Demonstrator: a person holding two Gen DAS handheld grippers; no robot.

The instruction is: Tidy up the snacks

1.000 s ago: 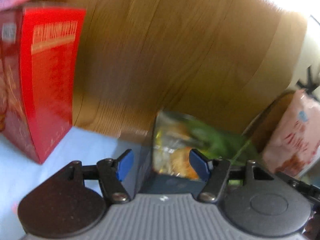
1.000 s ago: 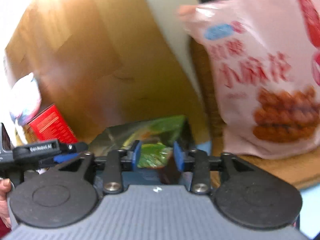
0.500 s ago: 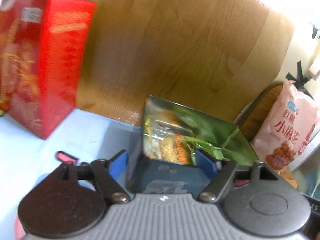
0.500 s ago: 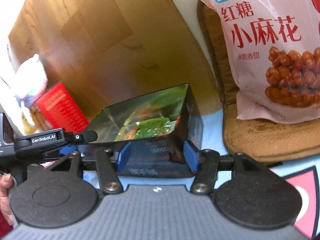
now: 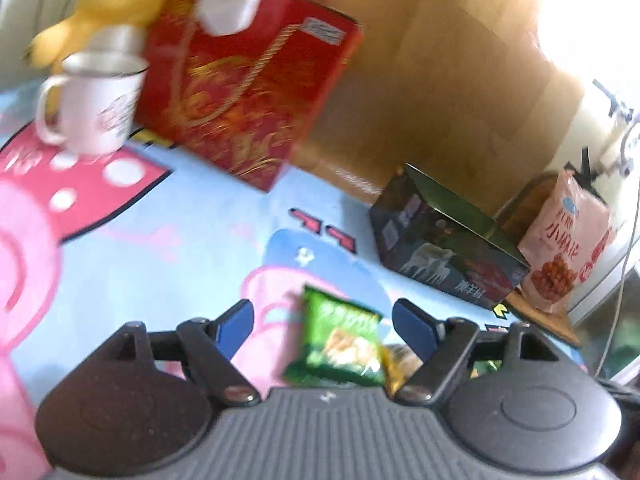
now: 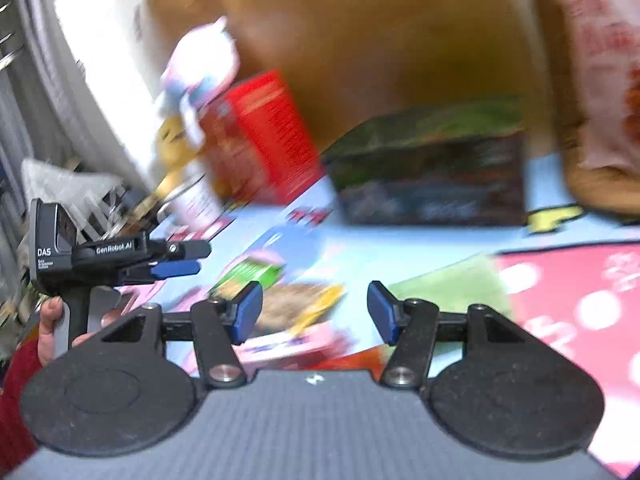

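A dark open snack box (image 5: 444,244) stands on the cartoon-print mat by the wooden board; it also shows in the right wrist view (image 6: 432,168). A green snack packet (image 5: 340,344) lies flat on the mat between my left fingers, with a yellow packet (image 5: 396,364) beside it. My left gripper (image 5: 322,326) is open above them, touching nothing. My right gripper (image 6: 314,310) is open over the yellow packet (image 6: 300,308), next to the green packet (image 6: 248,274). The left gripper (image 6: 176,260) shows at the left of the right wrist view.
A tall red box (image 5: 248,92) stands at the back left with a white mug (image 5: 92,112) and a yellow plush toy (image 5: 108,4) beside it. A pink snack bag (image 5: 564,248) leans at the far right on a brown cushion. The wooden board (image 5: 440,72) backs the mat.
Both grippers have pulled back from the dark box and opened wider. They now hover over the loose green and yellow packets on the mat. The view is motion-blurred.
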